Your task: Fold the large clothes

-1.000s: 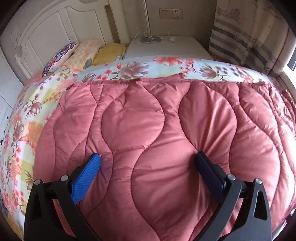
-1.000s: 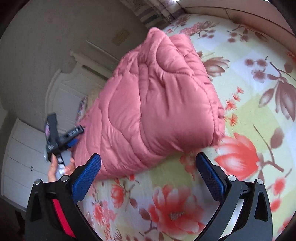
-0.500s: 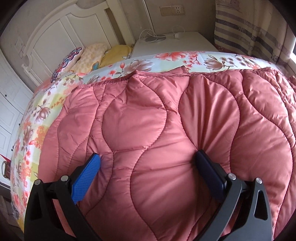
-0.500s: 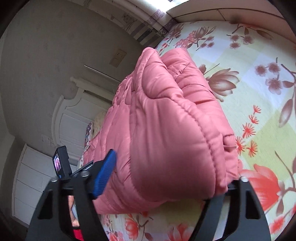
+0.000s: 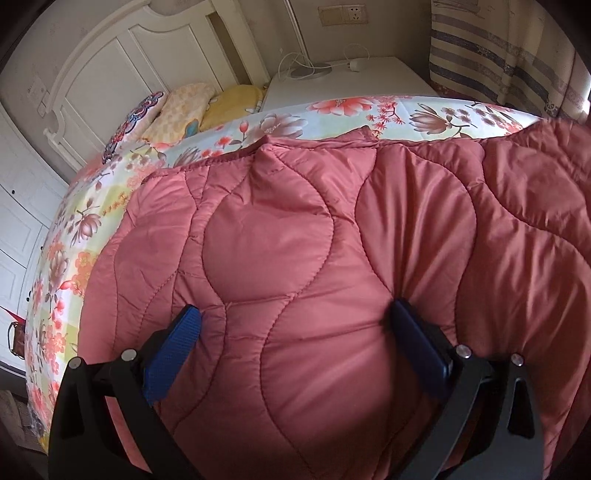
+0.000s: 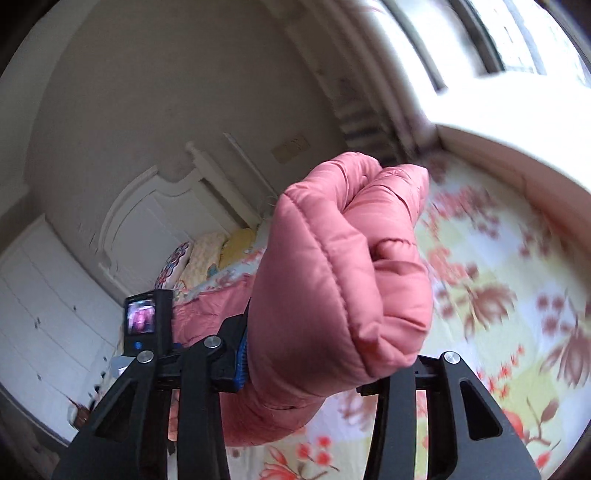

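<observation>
Now lifted off floral bedsheet: pink quilt, both grippers' fingers clamped on it, white headboard behind

Ahead of the claw: floral sheet, pillows, white headboard, nightstand, socket; curtain far right.
</observation>
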`<state>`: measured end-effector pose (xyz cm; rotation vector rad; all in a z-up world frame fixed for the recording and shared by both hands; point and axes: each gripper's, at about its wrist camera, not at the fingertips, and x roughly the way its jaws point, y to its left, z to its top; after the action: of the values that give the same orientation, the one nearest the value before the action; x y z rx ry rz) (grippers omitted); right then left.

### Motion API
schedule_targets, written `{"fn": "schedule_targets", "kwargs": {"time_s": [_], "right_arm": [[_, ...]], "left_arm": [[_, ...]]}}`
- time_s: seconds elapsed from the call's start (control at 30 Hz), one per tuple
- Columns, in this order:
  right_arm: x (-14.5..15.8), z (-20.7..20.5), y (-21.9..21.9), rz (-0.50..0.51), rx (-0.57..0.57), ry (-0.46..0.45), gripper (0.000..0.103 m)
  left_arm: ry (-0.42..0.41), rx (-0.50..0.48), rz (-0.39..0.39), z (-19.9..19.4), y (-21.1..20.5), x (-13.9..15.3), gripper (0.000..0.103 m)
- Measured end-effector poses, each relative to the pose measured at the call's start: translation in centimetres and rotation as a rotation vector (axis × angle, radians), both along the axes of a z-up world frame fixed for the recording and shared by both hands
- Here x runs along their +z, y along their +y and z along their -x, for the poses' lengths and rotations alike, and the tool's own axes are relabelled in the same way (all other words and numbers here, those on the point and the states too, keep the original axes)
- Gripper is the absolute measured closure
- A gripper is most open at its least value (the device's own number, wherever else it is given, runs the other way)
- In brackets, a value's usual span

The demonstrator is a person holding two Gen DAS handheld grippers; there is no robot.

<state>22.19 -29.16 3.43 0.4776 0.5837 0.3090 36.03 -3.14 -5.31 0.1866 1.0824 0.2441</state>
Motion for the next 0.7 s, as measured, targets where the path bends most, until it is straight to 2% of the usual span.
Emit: {"fn": "schedule_targets", "kwargs": {"time_s": [0.17,0.27,0.47,0.57,0.63,0.7], "right_arm": [[5.3,-0.4,6.4,0.192,0.177,-0.13,0.062],[6.8,0.0,10.7,0.321,0.303,-0.184,0.062],[6.0,0.4,17.1,0.495,0.485,-0.193,0.062],[5.6,0.2,19.0,0.554,0.512,-0.192,0.062],[5.4,0.1,18.9,0.56,0.509,-0.189,0.062],[5.3,0.1,18.9,0.569,0.507,-0.184,0.062]], "left_arm": [[0.014,0.005,0.043,-0.2,0.8,-0.1,0.002],[0.021,0.01,0.083,-0.3,1.3,-0.1,0.002],[0.019,0.025,0.148,-0.2,2.0,-0.2,0.002],[0.03,0.01,0.184,-0.3,2.6,-0.1,0.002],[0.036,0.007,0.225,-0.4,3.4,0.4,0.002],[0.041,-0.006,0.219,-0.5,3.5,0.5,0.002]]}}
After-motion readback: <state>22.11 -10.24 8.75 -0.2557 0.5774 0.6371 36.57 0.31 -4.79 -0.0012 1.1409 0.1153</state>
